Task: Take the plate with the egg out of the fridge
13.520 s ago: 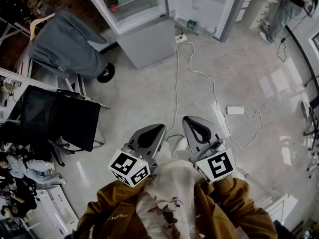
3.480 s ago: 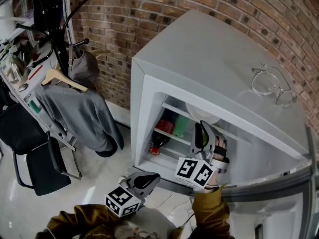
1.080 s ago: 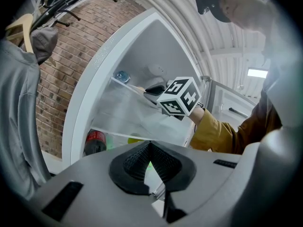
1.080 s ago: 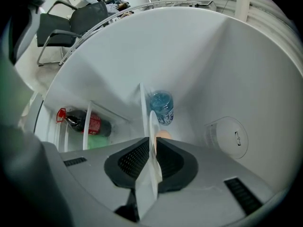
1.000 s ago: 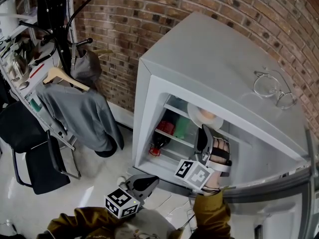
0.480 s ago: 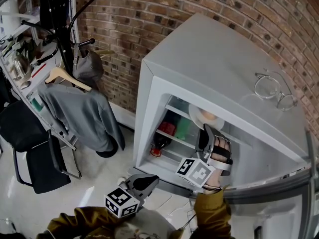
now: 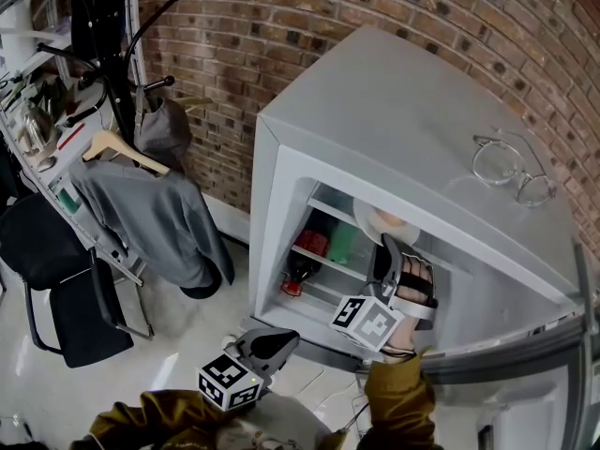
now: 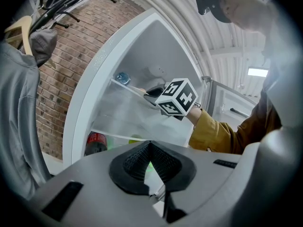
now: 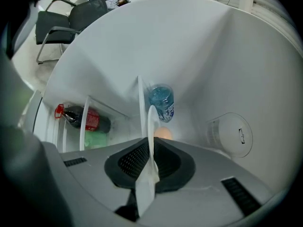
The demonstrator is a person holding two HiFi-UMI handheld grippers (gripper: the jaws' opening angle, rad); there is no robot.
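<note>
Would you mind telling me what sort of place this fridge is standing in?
Probably an office or workshop corner, not a home kitchen: the small grey fridge stands against a red brick wall, near a black office chair and a hanging grey jacket.

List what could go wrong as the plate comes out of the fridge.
1. The right gripper holds the plate by its rim alone. The egg lies loose on it, so a tilt could roll it off.
2. The left gripper hangs low, shut and empty, so nothing supports the plate's far side if the pinch slips.
</note>
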